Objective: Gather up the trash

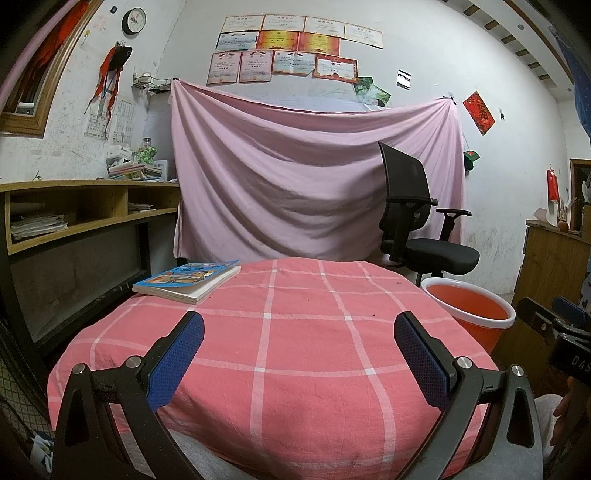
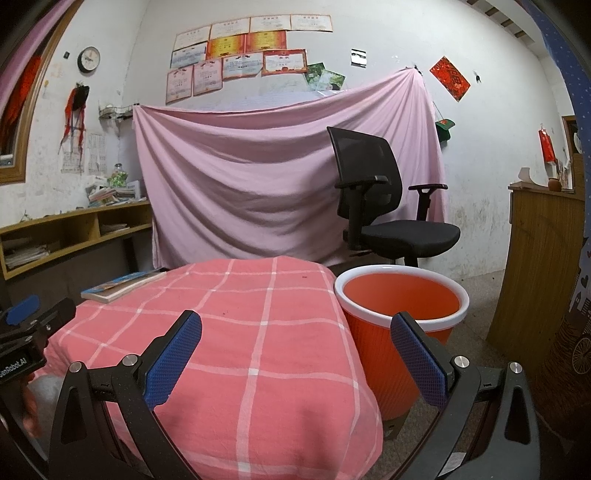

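- Left hand-held gripper [image 1: 299, 350] hovers low over the near end of the worktop, blue pads spread wide with nothing between them.
- Right hand-held gripper [image 2: 295, 352] hangs beside it, jaws just as wide and empty, one finger over the cloth and the other in front of the bin.
- Under both lies the worktop [image 1: 295, 332], draped in a pink cloth checked with white lines; a few tiny dark specks dot the fabric, too small to identify.
- No clear piece of trash shows on the cloth in either view.
- Orange bin [image 2: 400, 314] with a white rim stands on the floor right against the worktop's right edge; what shows of its inside looks bare.
- At the far left corner of the worktop rests a book [image 1: 188, 280] with a blue cover, lying flat.
- Behind the bin, a black office chair [image 2: 380, 214] stands in front of a pink sheet [image 1: 314, 177] hung across the wall.
- Off to the left, a wooden shelf unit [image 1: 85, 210] holds stacked papers.
- High on the wall hang certificates [image 1: 291, 48] and a round clock [image 1: 133, 21].
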### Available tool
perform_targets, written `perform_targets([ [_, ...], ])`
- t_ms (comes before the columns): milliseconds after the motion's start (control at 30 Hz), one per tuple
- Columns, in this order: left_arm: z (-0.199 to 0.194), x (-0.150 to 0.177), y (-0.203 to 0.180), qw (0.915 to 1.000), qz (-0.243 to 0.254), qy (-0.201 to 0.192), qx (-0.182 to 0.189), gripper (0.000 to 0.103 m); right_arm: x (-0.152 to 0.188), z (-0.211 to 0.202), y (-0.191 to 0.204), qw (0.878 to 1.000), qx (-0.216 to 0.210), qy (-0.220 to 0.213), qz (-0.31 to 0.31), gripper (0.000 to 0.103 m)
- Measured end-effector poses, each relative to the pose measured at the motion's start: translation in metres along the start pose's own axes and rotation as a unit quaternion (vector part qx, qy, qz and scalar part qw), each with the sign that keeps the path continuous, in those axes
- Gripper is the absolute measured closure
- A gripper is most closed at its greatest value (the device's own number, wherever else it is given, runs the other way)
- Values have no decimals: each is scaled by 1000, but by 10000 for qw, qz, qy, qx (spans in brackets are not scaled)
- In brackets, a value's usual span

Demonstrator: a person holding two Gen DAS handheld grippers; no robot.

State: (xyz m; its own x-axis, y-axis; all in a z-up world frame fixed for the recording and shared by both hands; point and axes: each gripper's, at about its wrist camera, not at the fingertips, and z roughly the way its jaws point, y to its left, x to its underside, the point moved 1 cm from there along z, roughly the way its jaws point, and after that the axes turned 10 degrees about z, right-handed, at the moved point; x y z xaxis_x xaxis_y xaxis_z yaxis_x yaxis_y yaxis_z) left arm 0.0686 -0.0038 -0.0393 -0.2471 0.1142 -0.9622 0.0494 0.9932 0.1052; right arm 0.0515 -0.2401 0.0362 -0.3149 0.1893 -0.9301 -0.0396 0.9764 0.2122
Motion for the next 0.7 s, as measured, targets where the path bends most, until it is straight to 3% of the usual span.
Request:
perform_targets([
  [700, 0, 1, -2, 10000, 2, -4, -6, 2, 0, 0, 0, 10000, 6, 5, 3, 0],
])
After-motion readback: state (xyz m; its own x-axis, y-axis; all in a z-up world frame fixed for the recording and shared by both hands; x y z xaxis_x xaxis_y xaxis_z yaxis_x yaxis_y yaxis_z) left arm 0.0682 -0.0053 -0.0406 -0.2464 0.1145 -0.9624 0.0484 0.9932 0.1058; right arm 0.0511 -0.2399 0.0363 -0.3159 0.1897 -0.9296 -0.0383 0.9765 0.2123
